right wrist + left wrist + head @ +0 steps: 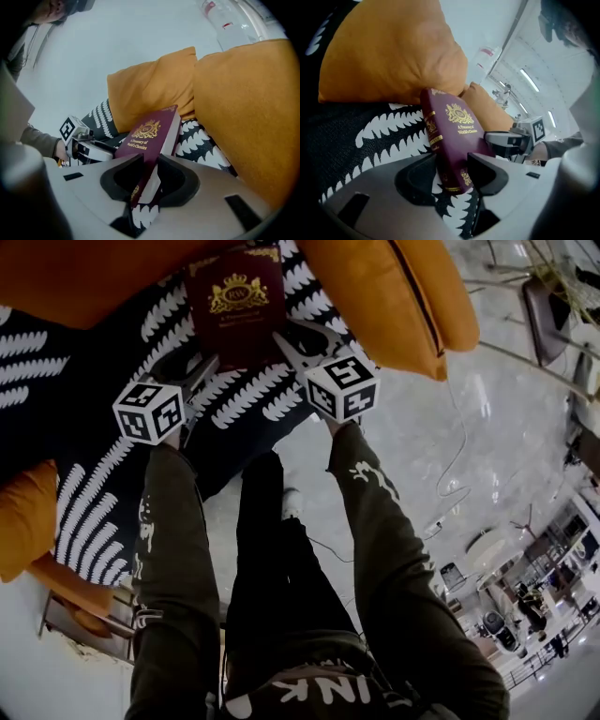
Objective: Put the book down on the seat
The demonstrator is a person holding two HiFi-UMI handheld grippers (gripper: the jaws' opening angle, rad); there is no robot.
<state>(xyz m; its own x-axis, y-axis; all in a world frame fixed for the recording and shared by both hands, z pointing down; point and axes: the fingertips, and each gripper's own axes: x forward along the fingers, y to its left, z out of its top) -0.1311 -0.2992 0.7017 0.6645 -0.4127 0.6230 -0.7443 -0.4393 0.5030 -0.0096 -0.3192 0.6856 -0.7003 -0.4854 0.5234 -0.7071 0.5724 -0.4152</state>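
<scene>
Book (pixel 234 306): maroon hardcover, gold crest, gilt lettering

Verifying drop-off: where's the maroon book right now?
Head view, top centre: the maroon book is tilted over the leaf-patterned seat, its far end by the orange cushions. Its near corners sit between the jaws of the left gripper and right gripper.
</scene>
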